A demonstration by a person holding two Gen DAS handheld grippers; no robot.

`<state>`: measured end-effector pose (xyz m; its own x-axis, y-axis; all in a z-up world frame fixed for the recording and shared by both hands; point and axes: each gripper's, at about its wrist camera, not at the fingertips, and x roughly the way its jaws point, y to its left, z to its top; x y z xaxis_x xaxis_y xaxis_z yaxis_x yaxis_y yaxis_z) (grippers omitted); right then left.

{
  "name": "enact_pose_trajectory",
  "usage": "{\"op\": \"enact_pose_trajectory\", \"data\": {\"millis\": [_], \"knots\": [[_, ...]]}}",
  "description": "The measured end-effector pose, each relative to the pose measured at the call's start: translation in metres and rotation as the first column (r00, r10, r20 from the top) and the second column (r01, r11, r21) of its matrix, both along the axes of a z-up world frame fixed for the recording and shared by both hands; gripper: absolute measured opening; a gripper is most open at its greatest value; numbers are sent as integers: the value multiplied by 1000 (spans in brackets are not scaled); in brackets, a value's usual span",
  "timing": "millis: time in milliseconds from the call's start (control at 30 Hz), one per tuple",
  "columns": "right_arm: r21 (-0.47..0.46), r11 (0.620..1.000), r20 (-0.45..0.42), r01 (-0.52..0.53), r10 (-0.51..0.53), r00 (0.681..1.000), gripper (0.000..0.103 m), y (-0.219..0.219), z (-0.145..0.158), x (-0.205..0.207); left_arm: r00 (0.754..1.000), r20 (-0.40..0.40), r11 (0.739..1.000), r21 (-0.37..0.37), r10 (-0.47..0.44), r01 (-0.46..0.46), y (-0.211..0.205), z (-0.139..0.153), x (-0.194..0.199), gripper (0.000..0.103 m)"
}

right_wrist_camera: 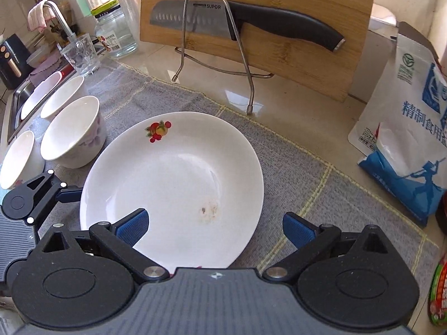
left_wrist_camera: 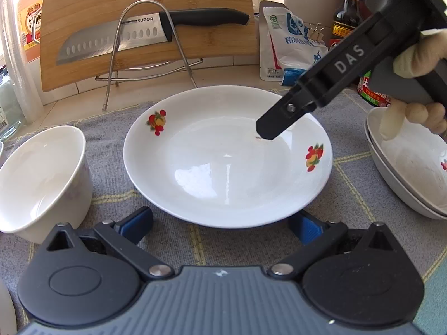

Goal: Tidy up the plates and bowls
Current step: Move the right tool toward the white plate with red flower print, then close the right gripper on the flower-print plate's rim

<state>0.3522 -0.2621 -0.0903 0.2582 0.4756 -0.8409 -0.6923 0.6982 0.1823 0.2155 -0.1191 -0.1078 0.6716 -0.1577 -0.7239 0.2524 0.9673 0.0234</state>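
Observation:
A white plate with fruit prints (left_wrist_camera: 218, 162) lies on the grey cloth; it also shows in the right wrist view (right_wrist_camera: 173, 184), with a small stain. My left gripper (left_wrist_camera: 223, 227) is open at the plate's near rim, its blue pads either side of the rim. My right gripper (right_wrist_camera: 215, 230) is open just above the plate's near right part; its black finger (left_wrist_camera: 282, 120) reaches over the plate from the right. A white bowl (left_wrist_camera: 36, 178) stands left of the plate. Two stacked white dishes (left_wrist_camera: 410, 178) sit at the right. Several more bowls (right_wrist_camera: 64, 97) stand at the left.
A bamboo cutting board (left_wrist_camera: 145, 28) with a knife (left_wrist_camera: 134, 36) leans in a wire rack behind the plate. A salt bag (right_wrist_camera: 405, 128) and sauce bottles (left_wrist_camera: 346, 19) stand at the right. A glass jar (right_wrist_camera: 114, 33), tumbler and sink (right_wrist_camera: 16, 97) are at the left.

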Motion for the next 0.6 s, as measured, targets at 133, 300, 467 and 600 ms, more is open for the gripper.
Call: {"op": "enact_pose_trajectory", "data": {"millis": [133,300,467,600], "knots": [[12,998,-38,-66,67,997,103,9,-8,18,1000,9,1000,-2,-12,12,0,0,-1,103],[72,990,-91,-123,129,987,103,17,-13,36,1000,23,1000,-7,-11,11,0,-1,-2,103],[114,983,-119,-144,158,980,103,22,-13,49,999,36,1000,-10,-19,19,1,-1,-4,103],[119,979,-118,-167,181,976,100,28,-12,55,999,37,999,-12,-31,31,1,-1,-2,102]]}}
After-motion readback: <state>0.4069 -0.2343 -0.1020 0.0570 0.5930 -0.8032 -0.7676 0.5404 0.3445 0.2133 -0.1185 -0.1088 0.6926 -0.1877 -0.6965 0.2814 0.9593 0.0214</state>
